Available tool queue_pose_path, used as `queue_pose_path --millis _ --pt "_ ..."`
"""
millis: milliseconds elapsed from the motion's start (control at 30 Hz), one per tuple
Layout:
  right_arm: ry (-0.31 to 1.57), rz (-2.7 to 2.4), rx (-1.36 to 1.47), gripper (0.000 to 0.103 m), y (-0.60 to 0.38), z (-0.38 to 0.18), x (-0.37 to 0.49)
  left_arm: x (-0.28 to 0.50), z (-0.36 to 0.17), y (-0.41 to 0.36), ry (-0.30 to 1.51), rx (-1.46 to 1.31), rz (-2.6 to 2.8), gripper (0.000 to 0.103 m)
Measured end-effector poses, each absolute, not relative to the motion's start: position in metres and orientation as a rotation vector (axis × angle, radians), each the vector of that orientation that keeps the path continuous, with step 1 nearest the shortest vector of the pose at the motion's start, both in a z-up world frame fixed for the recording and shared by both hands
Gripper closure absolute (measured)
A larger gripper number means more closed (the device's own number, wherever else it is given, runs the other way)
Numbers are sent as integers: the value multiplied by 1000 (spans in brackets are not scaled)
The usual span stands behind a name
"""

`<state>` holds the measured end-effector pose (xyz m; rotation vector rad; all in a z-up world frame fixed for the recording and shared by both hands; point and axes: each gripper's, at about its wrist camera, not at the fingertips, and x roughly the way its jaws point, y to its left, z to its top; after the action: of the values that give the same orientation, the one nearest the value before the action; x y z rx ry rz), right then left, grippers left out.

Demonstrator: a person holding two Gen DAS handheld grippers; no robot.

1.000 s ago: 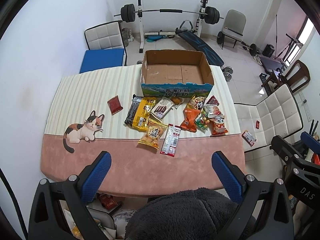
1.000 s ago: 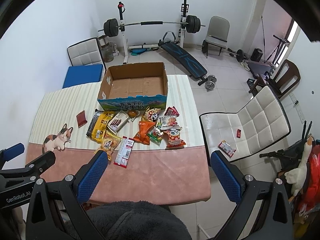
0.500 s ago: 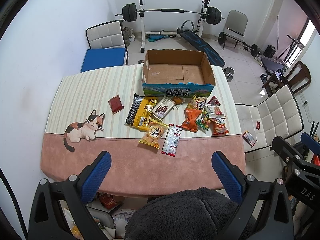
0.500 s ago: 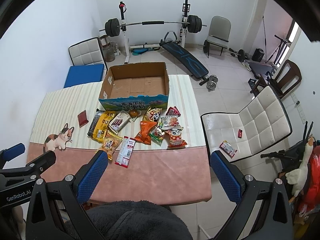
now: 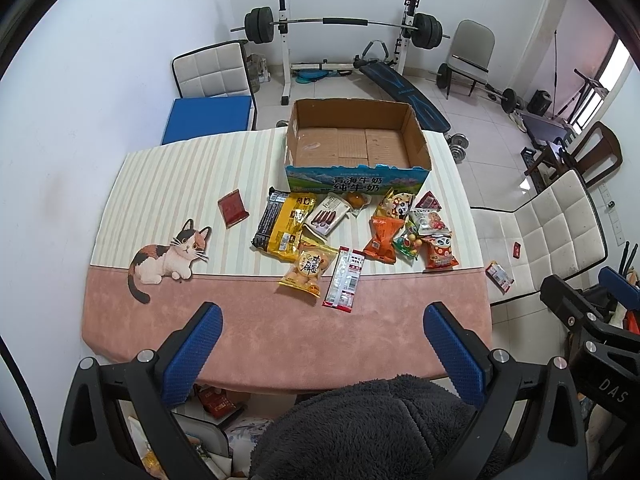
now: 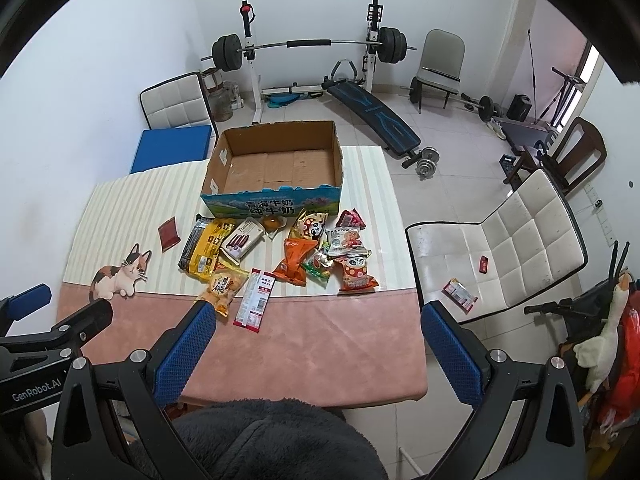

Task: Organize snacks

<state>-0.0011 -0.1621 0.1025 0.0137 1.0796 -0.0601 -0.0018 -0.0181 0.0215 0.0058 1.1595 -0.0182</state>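
Observation:
An empty open cardboard box (image 5: 356,148) (image 6: 276,164) stands at the table's far side. Several snack packets lie in front of it: a yellow and black bag (image 5: 284,224), a red and white strip pack (image 5: 345,278) (image 6: 256,296), an orange bag (image 5: 382,236) and a small dark red packet (image 5: 233,213) off to the left. My left gripper (image 5: 322,336) is open and empty, high above the table's near edge. My right gripper (image 6: 318,338) is also open and empty, above the near edge.
The table has a striped and pink cloth (image 5: 168,184) with a cat picture (image 5: 168,256). A white padded chair (image 6: 504,240) with small packets on it stands to the right. A blue seat (image 5: 208,114), a barbell rack (image 5: 344,22) and a bench lie beyond.
Both views have shifted slightly, as both grippers drifted a little forward toward the table. Nothing on the table has moved.

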Motion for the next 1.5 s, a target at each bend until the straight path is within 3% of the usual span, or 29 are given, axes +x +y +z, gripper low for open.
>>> queue_pose_path --millis 767,1133,1500 --pt "1133 -31 70 0 -165 72 13 16 2 10 1159 -47 46 0" --pt "1384 22 249 0 -162 -66 102 108 -89 62 1237 35 145 0" --pt "1532 -41 504 0 -147 -223 197 219 -247 66 1453 222 17 0"
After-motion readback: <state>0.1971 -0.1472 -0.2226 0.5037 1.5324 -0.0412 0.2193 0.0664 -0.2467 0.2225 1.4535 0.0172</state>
